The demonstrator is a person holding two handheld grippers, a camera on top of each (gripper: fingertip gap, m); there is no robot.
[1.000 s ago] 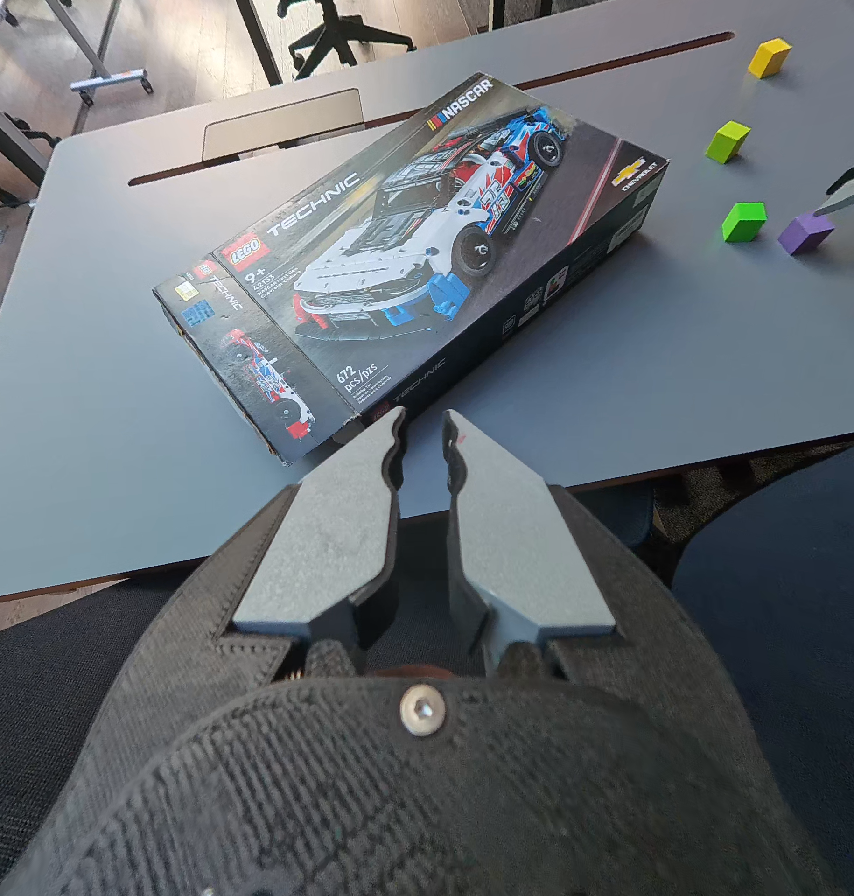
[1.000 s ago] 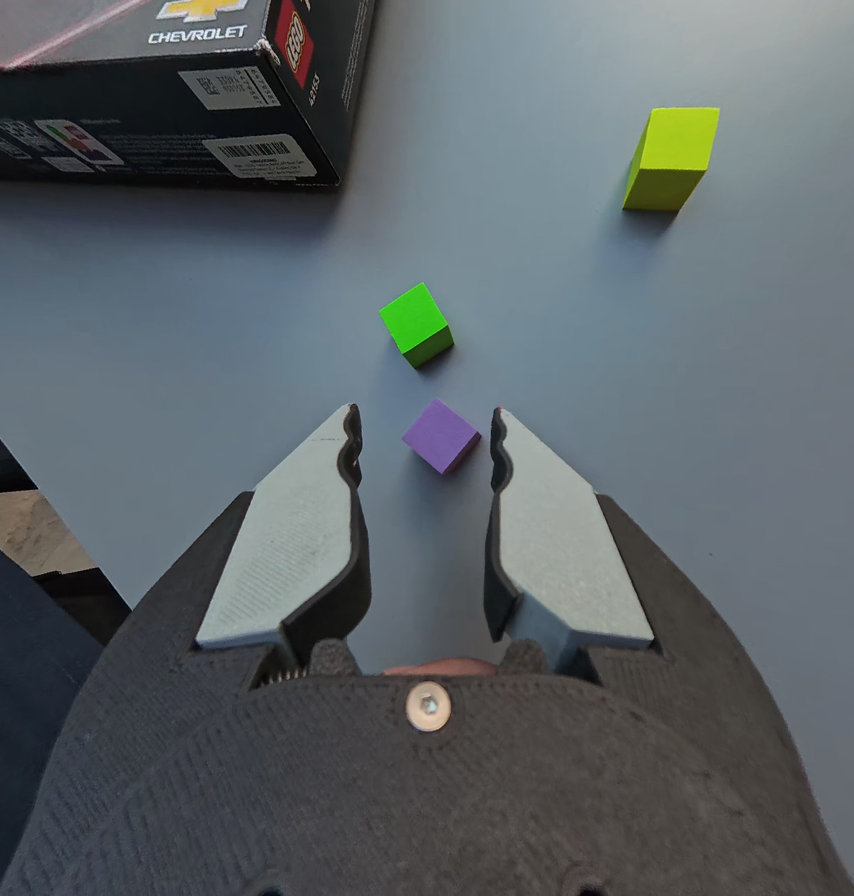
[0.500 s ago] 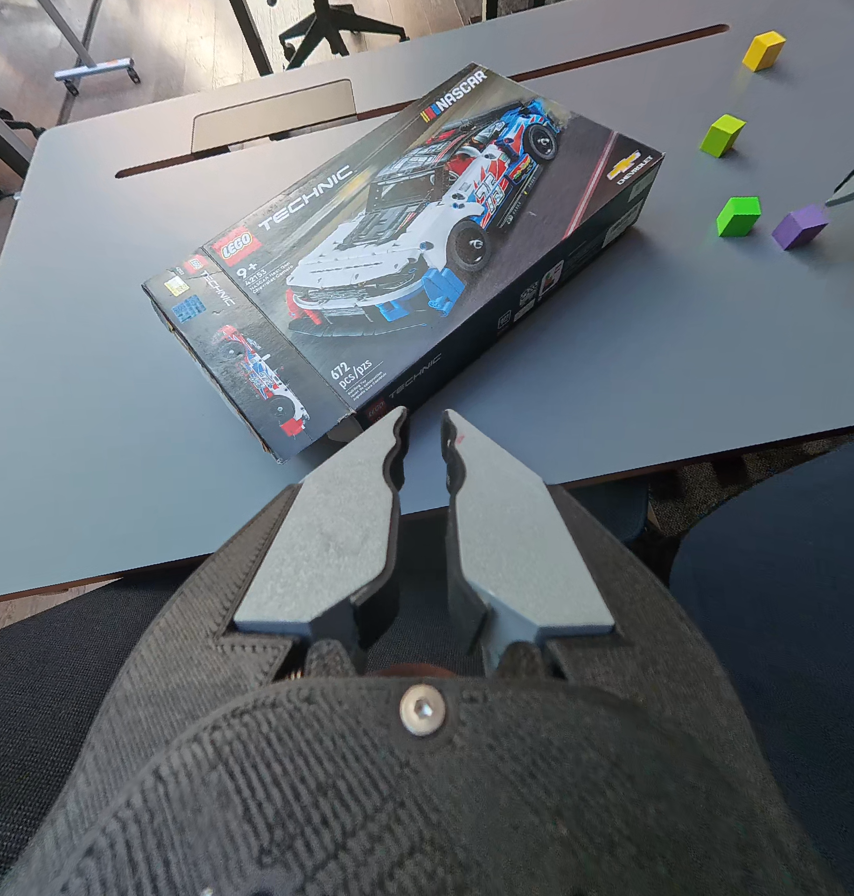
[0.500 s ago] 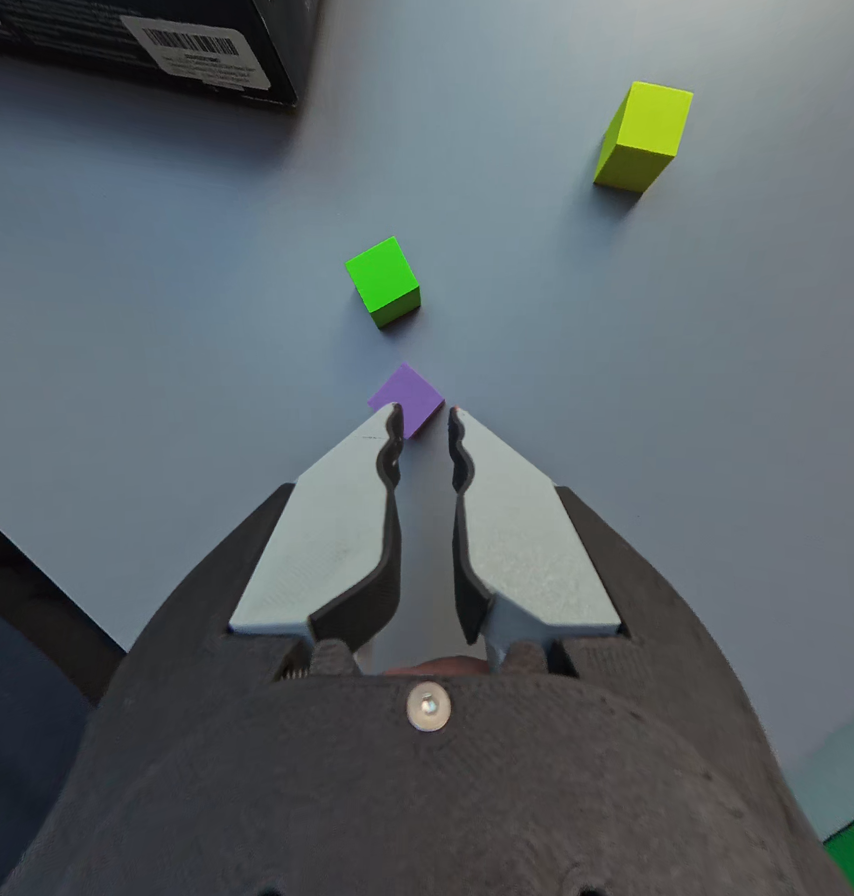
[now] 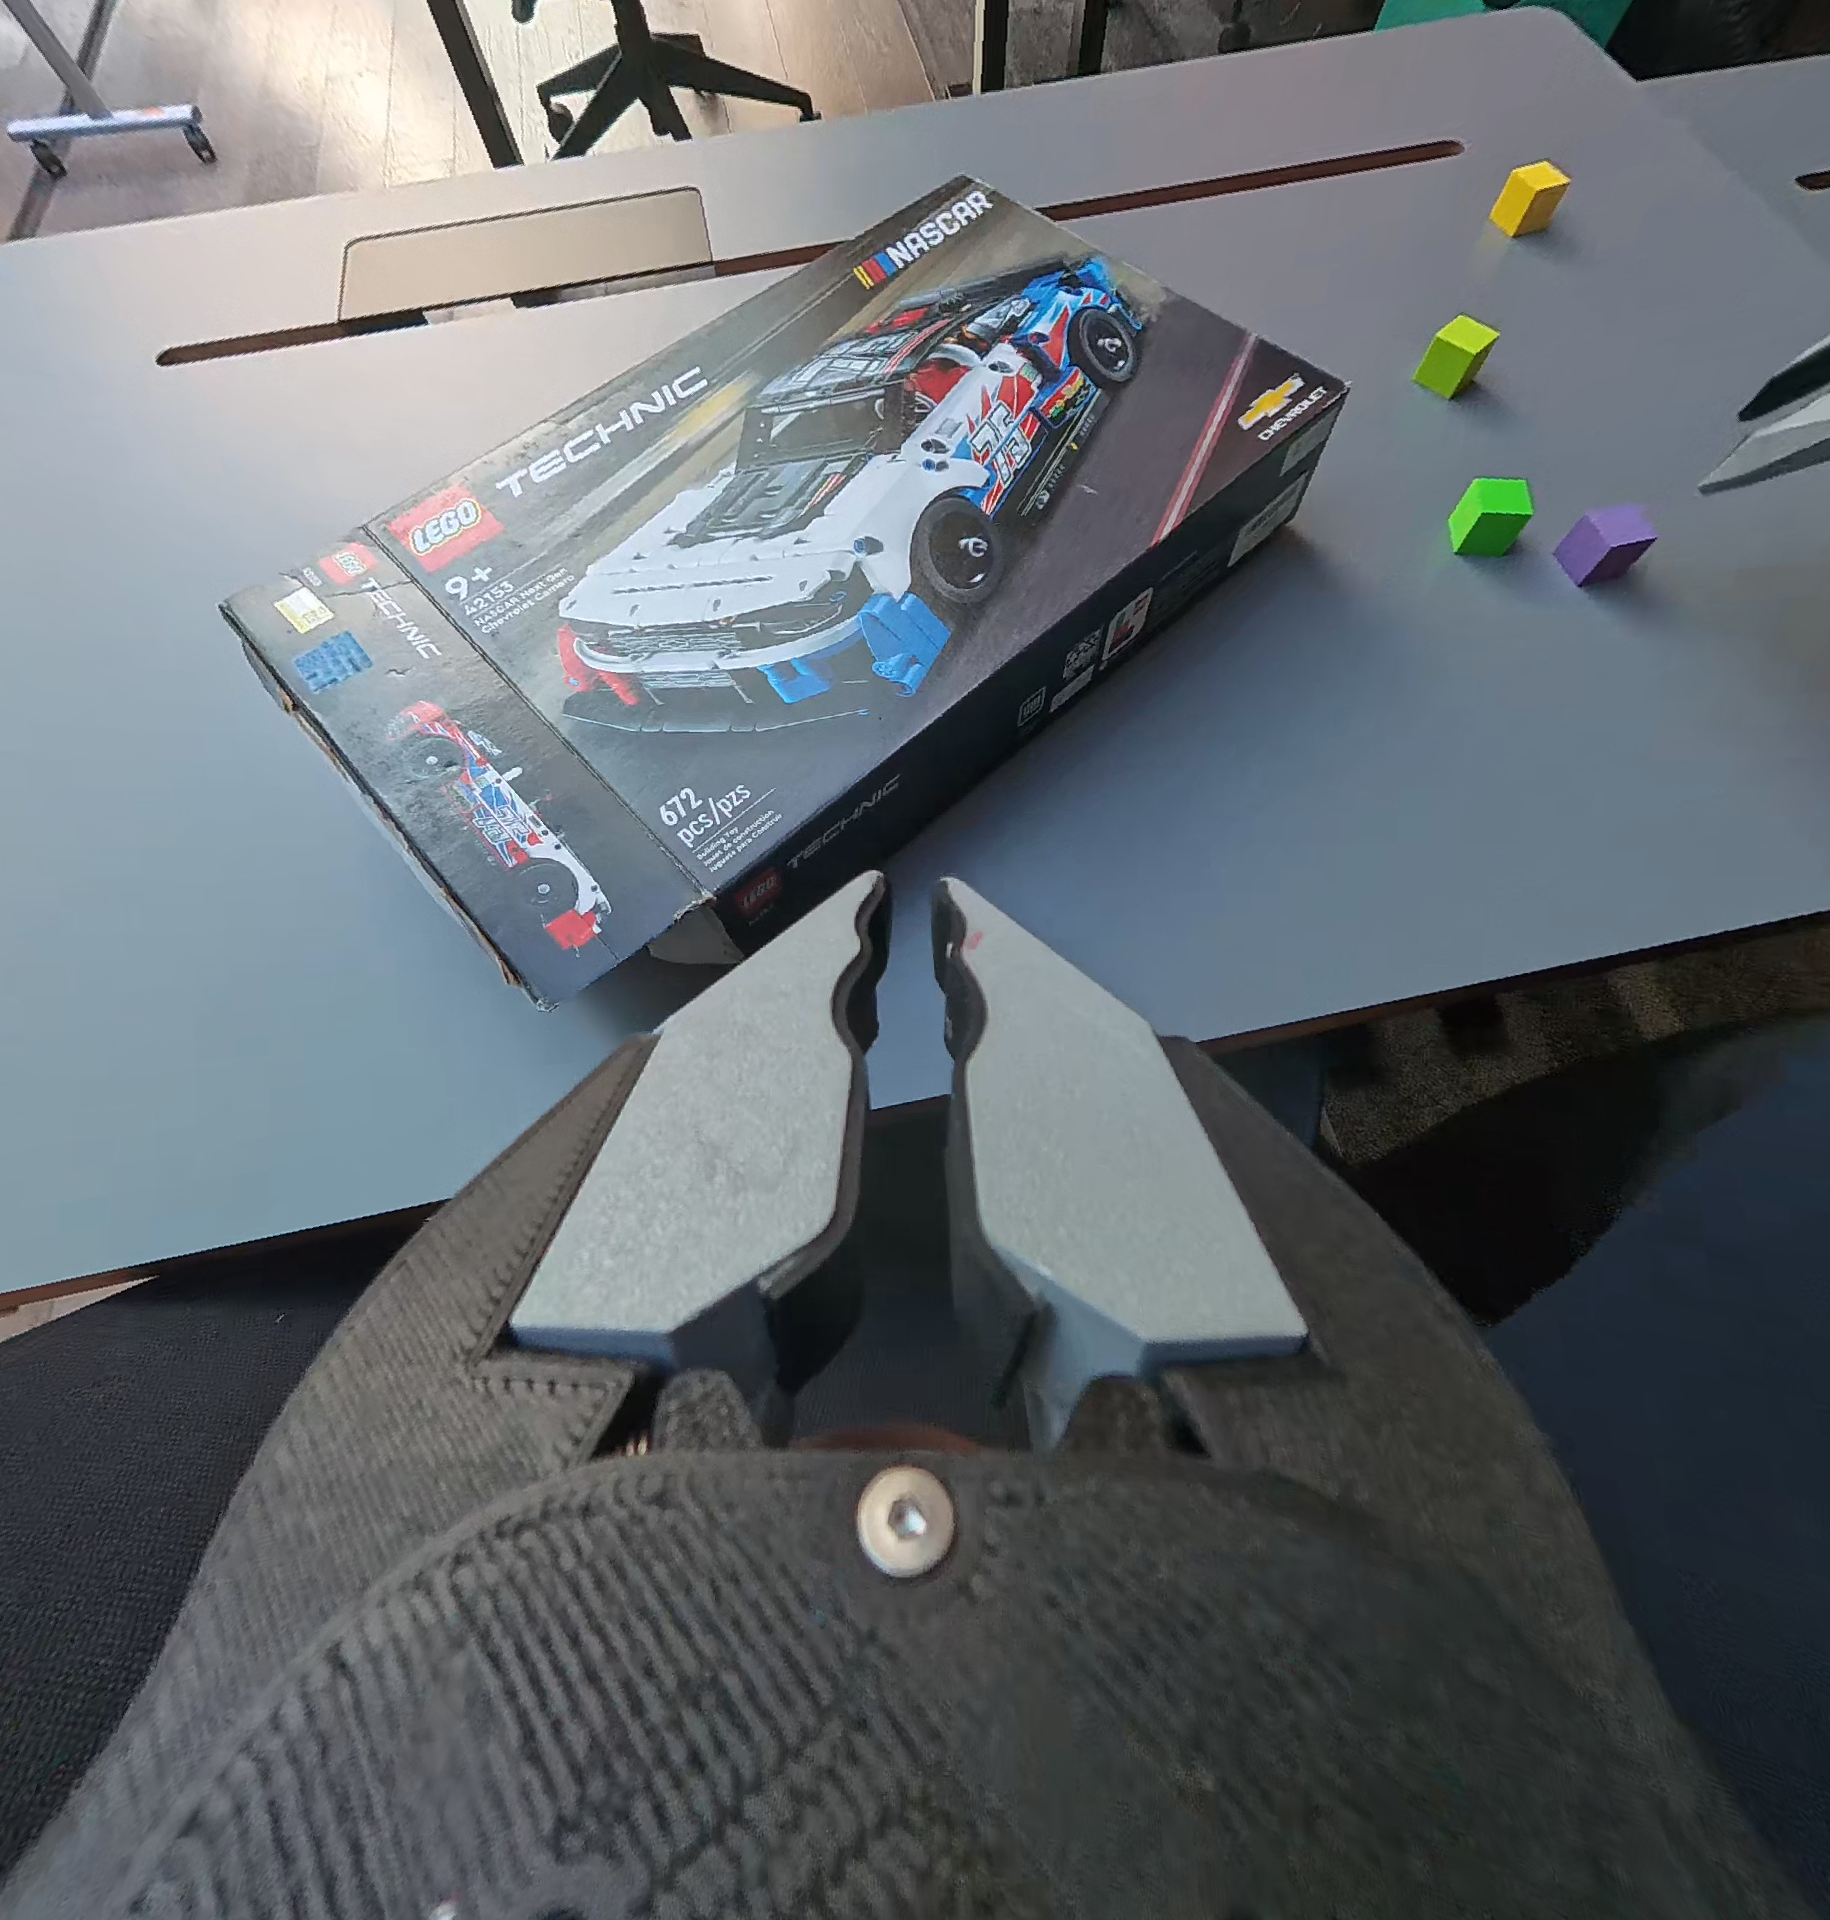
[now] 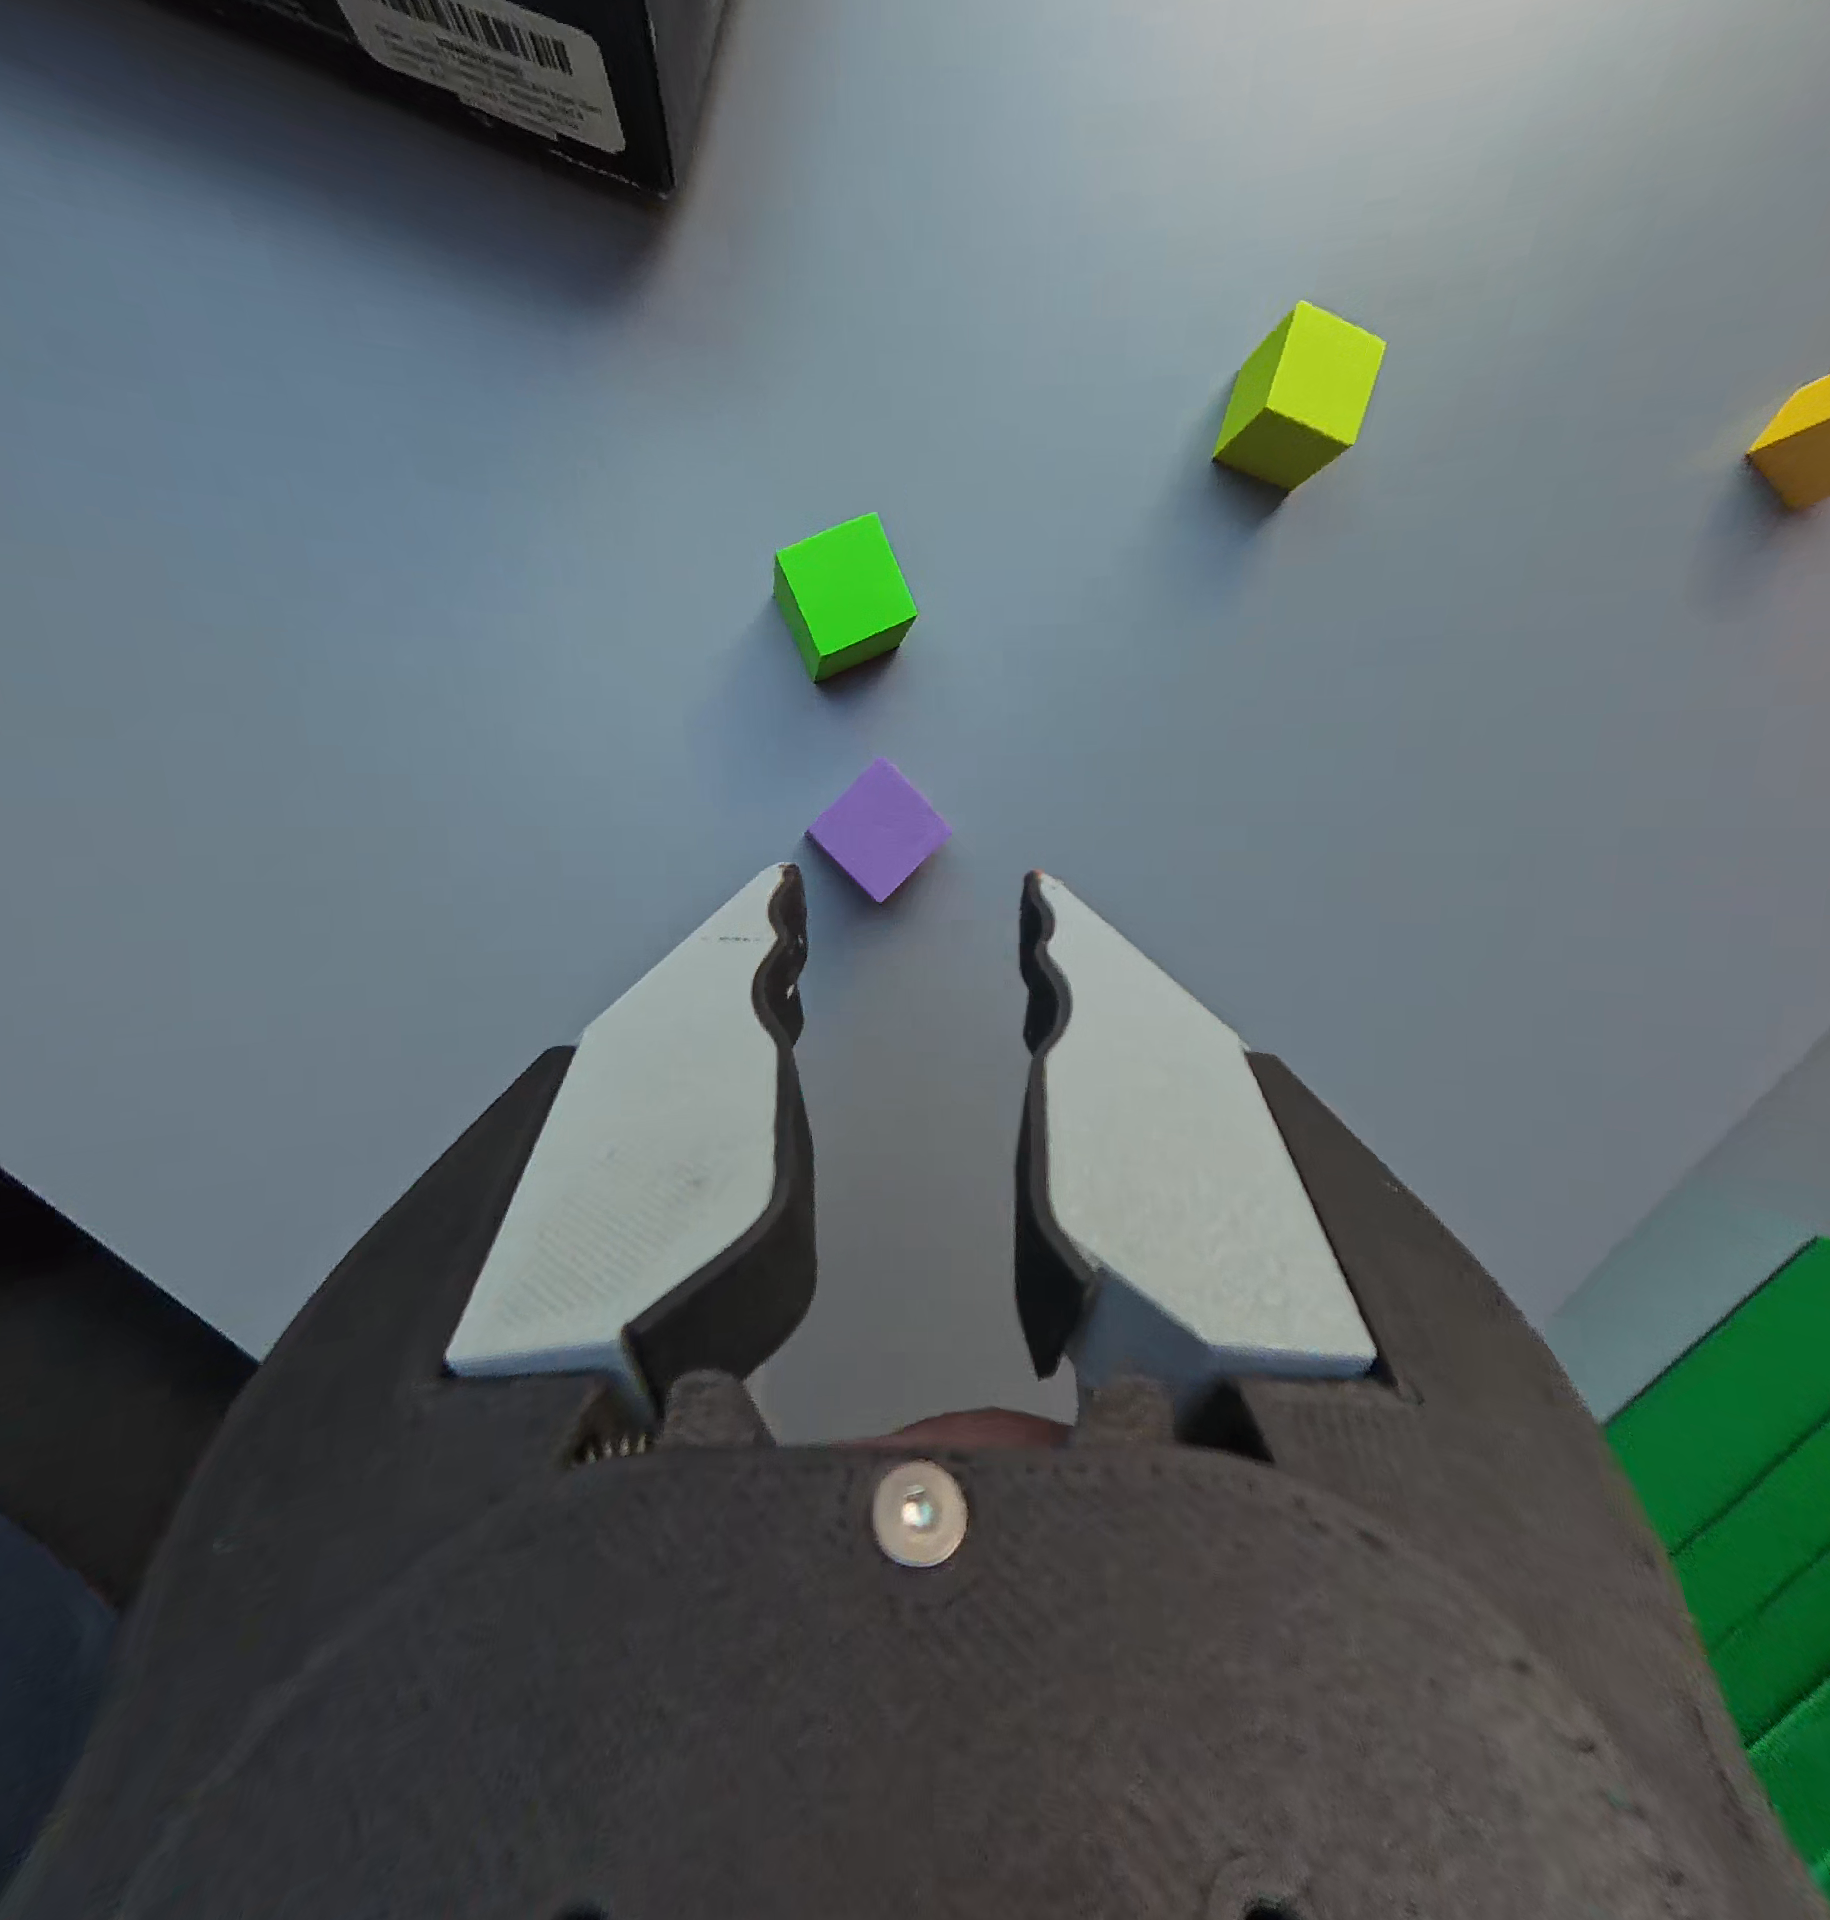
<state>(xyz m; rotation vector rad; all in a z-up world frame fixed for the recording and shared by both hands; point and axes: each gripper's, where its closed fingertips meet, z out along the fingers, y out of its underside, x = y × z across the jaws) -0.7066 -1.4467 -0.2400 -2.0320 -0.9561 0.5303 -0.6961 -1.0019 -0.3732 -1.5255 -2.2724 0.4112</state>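
The purple cube lies on the grey worktop, corner-on just ahead of the right gripper, whose fingers stand apart and touch nothing. A green cube sits just beyond, with a lime cube and a yellow cube farther off. The left gripper, fingers nearly together on nothing, hovers by the toy-car box.

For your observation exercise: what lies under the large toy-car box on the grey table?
The box lies flat on the grey table; only tabletop shows around its edges. Whatever may sit beneath it is covered. The four cubes stand apart, to its right.
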